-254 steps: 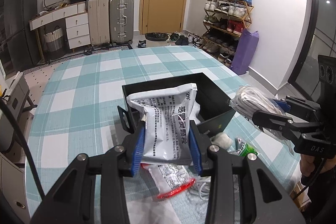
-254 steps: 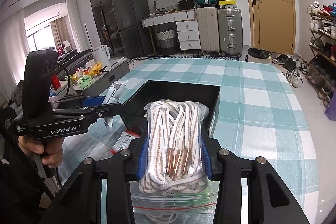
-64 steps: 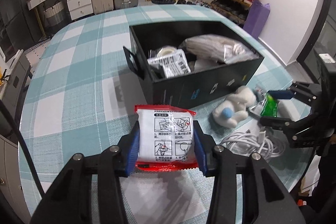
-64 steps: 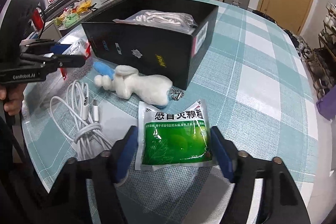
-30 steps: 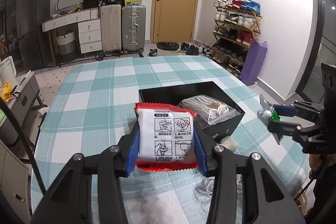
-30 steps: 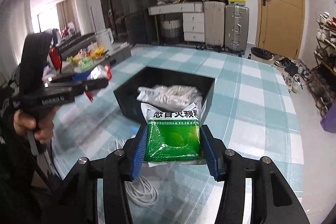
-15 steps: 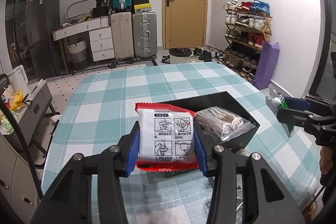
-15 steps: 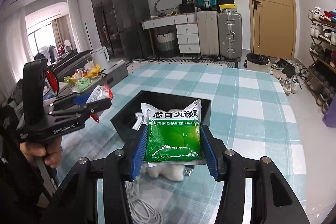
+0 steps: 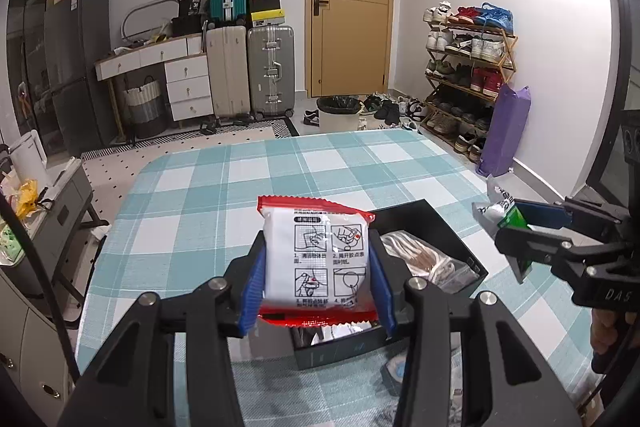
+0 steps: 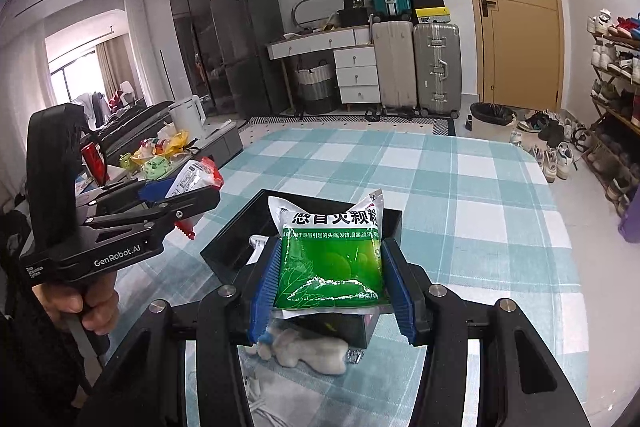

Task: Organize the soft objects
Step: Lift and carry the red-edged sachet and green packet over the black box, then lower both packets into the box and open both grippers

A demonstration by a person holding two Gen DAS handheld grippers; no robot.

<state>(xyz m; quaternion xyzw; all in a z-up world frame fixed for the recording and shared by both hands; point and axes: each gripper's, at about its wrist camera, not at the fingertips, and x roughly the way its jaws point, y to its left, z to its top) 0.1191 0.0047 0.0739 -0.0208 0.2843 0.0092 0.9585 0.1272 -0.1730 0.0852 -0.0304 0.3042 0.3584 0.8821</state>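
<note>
My left gripper point(image 9: 316, 287) is shut on a white packet with red ends point(image 9: 318, 255) and holds it in the air above the near side of the black box point(image 9: 436, 223). A bag of white rope point(image 9: 424, 263) lies in the box. My right gripper point(image 10: 334, 291) is shut on a green packet point(image 10: 334, 263) above the box point(image 10: 240, 239). A white plush toy point(image 10: 304, 349) lies on the table in front of the box. Each gripper shows in the other's view, the left point(image 10: 180, 195) and the right point(image 9: 516, 227).
A teal checked cloth covers the table point(image 9: 280, 171). White cables point(image 10: 256, 391) lie near the plush toy. Suitcases point(image 9: 248, 71), a drawer unit, a door and a shoe rack point(image 9: 464, 67) stand beyond the table.
Both grippers have come up and tilted level, each still holding its packet. The box now sits lower in both views.
</note>
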